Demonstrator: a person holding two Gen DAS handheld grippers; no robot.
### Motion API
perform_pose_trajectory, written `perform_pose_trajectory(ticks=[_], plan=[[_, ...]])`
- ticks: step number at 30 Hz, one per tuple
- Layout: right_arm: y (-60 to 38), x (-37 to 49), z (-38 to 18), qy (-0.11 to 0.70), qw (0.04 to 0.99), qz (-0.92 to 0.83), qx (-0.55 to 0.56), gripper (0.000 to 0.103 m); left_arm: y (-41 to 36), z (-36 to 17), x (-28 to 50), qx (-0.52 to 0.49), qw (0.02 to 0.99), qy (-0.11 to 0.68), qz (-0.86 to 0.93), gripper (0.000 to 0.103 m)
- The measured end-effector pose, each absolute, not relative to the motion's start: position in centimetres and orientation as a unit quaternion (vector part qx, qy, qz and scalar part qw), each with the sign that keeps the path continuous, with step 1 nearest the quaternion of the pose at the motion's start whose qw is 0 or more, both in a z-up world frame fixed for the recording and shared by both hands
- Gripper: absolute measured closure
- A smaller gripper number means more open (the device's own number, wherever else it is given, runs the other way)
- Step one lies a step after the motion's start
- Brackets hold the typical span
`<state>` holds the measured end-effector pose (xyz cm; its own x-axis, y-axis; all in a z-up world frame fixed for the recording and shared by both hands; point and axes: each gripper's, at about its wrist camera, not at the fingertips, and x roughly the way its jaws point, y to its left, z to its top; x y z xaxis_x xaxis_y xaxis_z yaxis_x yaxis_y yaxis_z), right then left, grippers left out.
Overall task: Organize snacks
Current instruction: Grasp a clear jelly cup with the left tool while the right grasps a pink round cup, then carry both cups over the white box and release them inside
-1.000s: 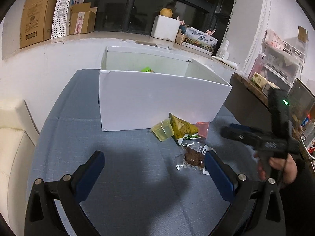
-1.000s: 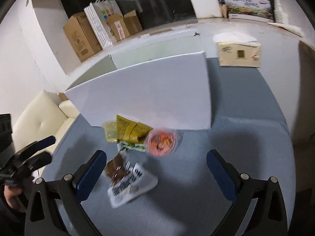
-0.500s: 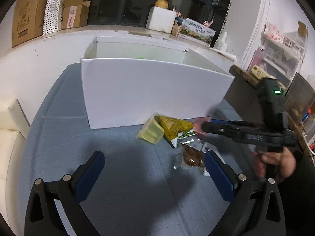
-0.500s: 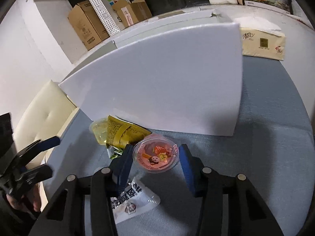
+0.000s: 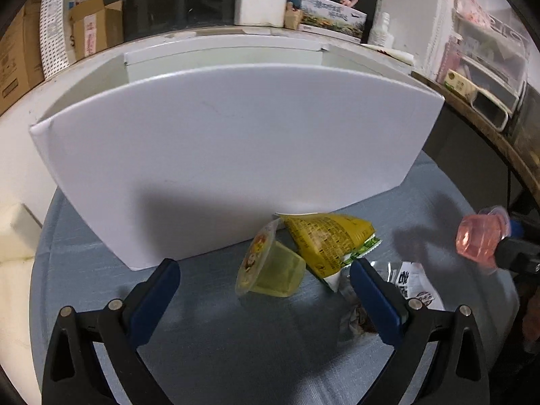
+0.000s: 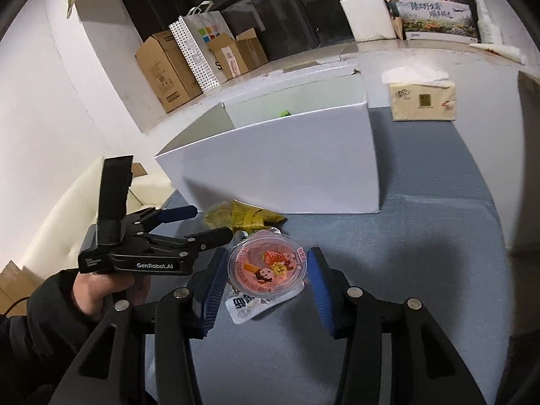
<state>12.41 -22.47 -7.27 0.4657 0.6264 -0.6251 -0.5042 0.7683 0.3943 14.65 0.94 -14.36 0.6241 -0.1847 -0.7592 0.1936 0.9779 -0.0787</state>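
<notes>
Within the last second the right gripper (image 6: 266, 281) had gone from wide open above the pile to clamped on the pink jelly cup (image 6: 266, 271), and the cup had come up off the cloth: half a second earlier it sat on the table between closing pads, and now the left view showed it in the air, clear of the table, at the right edge (image 5: 481, 241). That meant the pick was done and the carry to the white box (image 6: 287, 165) was the likely next step; the box stood open just behind the pile, with something green already inside. The left gripper (image 5: 266, 290) had moved in close too, and hung with its pads spread apart and empty around the yellow jelly cup (image 5: 270, 268), which lay tipped on its side against the yellow packet (image 5: 325, 241), so a second pick looked ready. A clear packet (image 5: 410, 283) of something dark lay on the cloth to the right, partly under the raised cup in the right view. The left gripper's body read "GenRobot.AI". The pink cup's lid carried cartoon fruit and red characters too small to read; the clear packet and the tissue pack (image 6: 422, 99) bore Chinese print that could not be made out.
</notes>
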Motion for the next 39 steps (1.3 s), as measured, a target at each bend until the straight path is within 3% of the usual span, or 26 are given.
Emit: perform_pose_trajectory(ticks=[3,4,6,8,19,31,39], plan=[[-22.3,12.5,-7.3,0.396,0.853,0.331,0.077,0.051,1.2,-14.4,14.9,-0.012,0.899,0.42,-0.121,0.03],[-22.6,12.4,-7.3,0.396,0.852,0.332,0.078,0.051,1.2,-14.4,14.9,-0.011,0.899,0.421,-0.124,0.033],[-22.6,12.3,-7.4,0.396,0.852,0.334,0.079,0.051,1.1,-14.3,14.8,-0.013,0.895,0.421,-0.149,0.052],[-22.6,12.2,-7.4,0.396,0.851,0.336,0.081,0.051,1.0,-14.2,14.5,-0.011,0.893,0.421,-0.155,0.061],[-22.0,11.2,-6.4,0.383,0.854,0.344,0.072,0.051,2.9,-11.4,9.5,-0.036,0.911,0.381,-0.157,0.064],[-20.8,11.0,-7.0,0.391,0.847,0.353,0.064,0.051,3.8,-12.6,10.0,-0.043,0.905,0.396,-0.153,0.066],[-20.8,11.5,-4.2,0.358,0.86,0.357,0.068,0.051,4.2,-7.2,8.5,-0.041,0.928,0.334,-0.162,0.067]])
